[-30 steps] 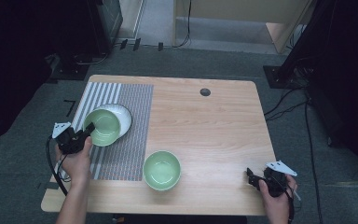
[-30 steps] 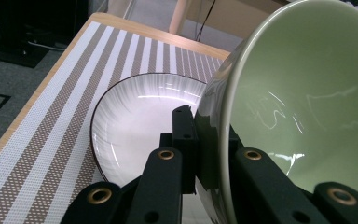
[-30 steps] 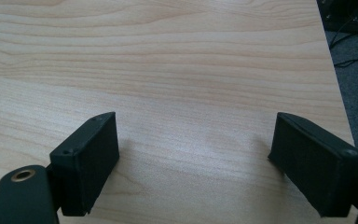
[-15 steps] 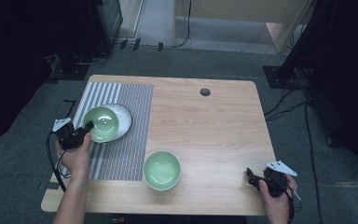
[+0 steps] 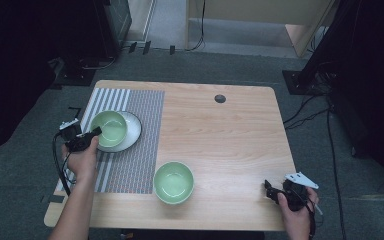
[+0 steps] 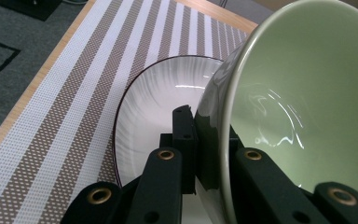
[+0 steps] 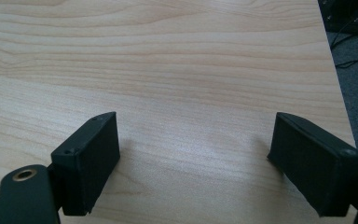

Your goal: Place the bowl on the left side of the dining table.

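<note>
My left fingers (image 6: 204, 154) clench the rim of the green bowl (image 5: 109, 128), which has moved with the white plate (image 5: 130, 134) toward the placemat's (image 5: 140, 150) left edge. My right fingers (image 7: 196, 163) rest released over the surface (image 5: 230, 135).

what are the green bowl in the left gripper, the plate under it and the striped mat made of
Green bowl: probably glazed ceramic; its smooth pale-green surface carries sharp, glossy reflections and the rim is thick.
Plate: likely glazed ceramic or porcelain too; shiny white with faint grey streaks and a thin dark edge line.
Striped mat: seemingly woven plastic or vinyl mesh; a matte, grid-like weave shows in its brown and white stripes.
</note>
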